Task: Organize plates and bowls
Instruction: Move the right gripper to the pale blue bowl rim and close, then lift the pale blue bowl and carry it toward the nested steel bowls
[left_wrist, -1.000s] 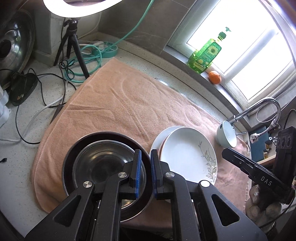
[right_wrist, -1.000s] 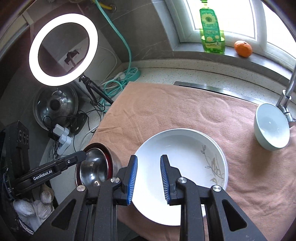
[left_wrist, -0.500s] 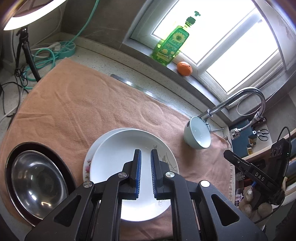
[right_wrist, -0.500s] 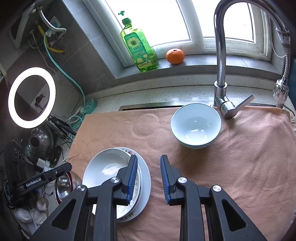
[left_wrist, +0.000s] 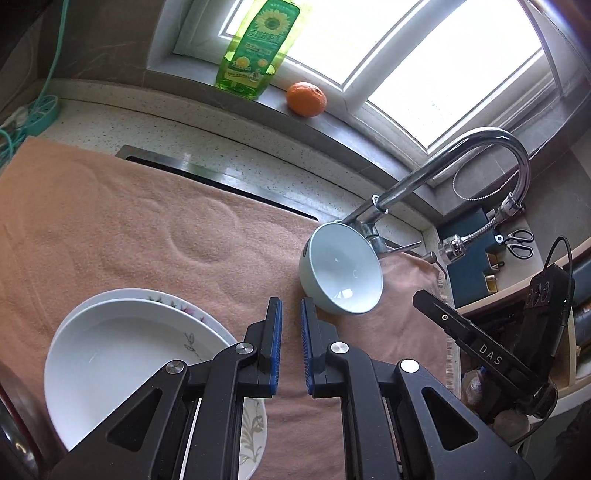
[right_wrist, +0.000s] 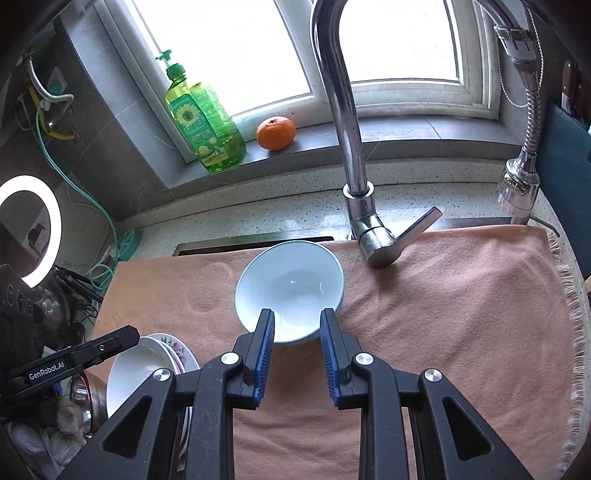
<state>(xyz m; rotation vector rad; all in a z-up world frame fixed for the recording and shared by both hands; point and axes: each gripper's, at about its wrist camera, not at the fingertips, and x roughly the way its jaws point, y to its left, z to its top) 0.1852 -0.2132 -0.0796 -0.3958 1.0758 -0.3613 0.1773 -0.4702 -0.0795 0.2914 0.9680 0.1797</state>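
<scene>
Towel (left_wrist: 155, 236) covers the surface: plates (left_wrist: 122, 354) already stacked lower left, bowl (right_wrist: 291, 291) still alone mid-frame. Left tongs (left_wrist: 291, 314) nearly pressed together, right tongs (right_wrist: 297, 325) slightly spread; both empty.

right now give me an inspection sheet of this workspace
surface: peach towel laid on a speckled counter.
job's things: pale blue bowl upright near the faucet; white plates stacked.
clutter: soap bottle and orange on the sill.
grippers: left gripper nearly shut, empty; right gripper open, fingers just short of the bowl's near rim.
cables: green hose on the far left.
surroundings: bright window, ring light.
</scene>
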